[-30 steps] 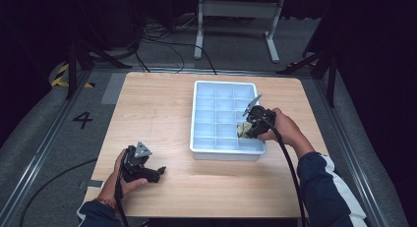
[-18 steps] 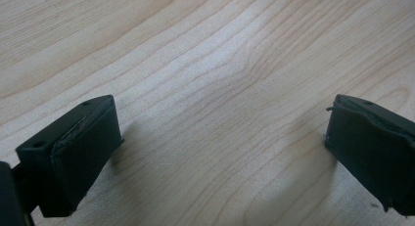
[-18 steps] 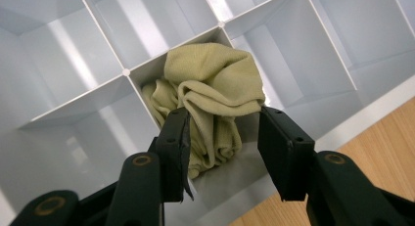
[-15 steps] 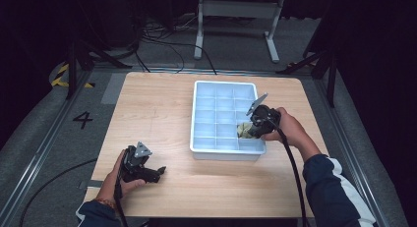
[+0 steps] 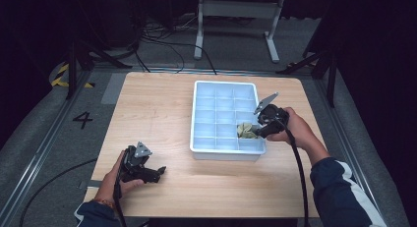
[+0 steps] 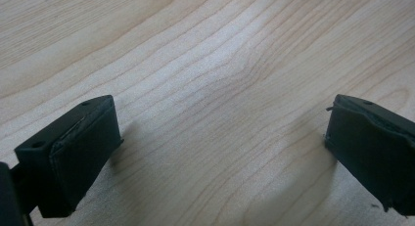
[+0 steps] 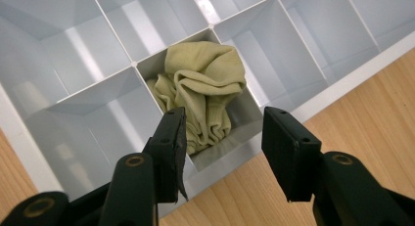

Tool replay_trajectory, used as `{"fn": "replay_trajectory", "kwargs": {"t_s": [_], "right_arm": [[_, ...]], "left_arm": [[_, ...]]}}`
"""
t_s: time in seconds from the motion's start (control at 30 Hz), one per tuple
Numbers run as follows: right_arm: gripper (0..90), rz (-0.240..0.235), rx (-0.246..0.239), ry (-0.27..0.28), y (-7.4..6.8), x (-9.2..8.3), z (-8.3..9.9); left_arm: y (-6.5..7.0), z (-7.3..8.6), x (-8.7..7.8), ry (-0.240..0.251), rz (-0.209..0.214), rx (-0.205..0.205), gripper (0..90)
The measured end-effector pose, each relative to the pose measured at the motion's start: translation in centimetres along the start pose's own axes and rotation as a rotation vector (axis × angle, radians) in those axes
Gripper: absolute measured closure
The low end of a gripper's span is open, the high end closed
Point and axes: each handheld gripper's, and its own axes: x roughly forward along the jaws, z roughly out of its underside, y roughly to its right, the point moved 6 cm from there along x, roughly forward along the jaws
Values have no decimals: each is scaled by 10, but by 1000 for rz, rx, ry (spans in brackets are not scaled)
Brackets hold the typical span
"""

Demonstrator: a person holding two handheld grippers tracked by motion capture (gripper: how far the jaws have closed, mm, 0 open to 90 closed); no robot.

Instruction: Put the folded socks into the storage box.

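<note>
A pale blue compartment tray (image 5: 226, 154) stands mid-table. A crumpled yellow-green cloth (image 5: 246, 130) lies in one cell by the tray's right wall, one row back from the front. My right gripper (image 5: 256, 133) hovers just above and to the right of it. Its jaws have just been opening, and they touch nothing. In the right gripper view the cloth (image 7: 205, 84) sits in its cell beyond the right gripper (image 7: 225, 124), over the tray's rim (image 7: 337, 86). My left gripper (image 5: 157, 172) rests on the wood at front left. It is open, with bare table between its jaws (image 6: 220, 152).
The tray's other cells look empty. The wooden table (image 5: 157, 109) has bare room to the left of the tray and in front of it. A cable (image 5: 298, 168) trails from the right gripper along the person's forearm. Dark floor, cables and a metal stand lie beyond the table's far edge.
The right gripper has lifted a little off the cloth and its jaws have spread, leaving the cloth in its cell. The left gripper has stayed put.
</note>
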Motion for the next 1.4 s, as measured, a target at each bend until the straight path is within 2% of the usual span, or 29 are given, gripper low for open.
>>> {"fn": "replay_trajectory", "kwargs": {"t_s": [0.33, 0.47, 0.9, 0.97, 1.4], "right_arm": [[466, 52, 19, 35, 4, -12, 8], [458, 61, 23, 52, 1, -17, 12], [441, 101, 17, 103, -4, -40, 40], [435, 104, 10, 105, -5, -41, 45], [396, 121, 40, 106, -12, -38, 78]], "left_arm": [[1, 0, 0, -4, -4, -6, 0], [1, 0, 0, -4, -4, -6, 0], [1, 0, 0, -4, -4, -7, 0], [1, 0, 0, -4, -3, -9, 0], [1, 0, 0, -4, -4, -9, 0]]}}
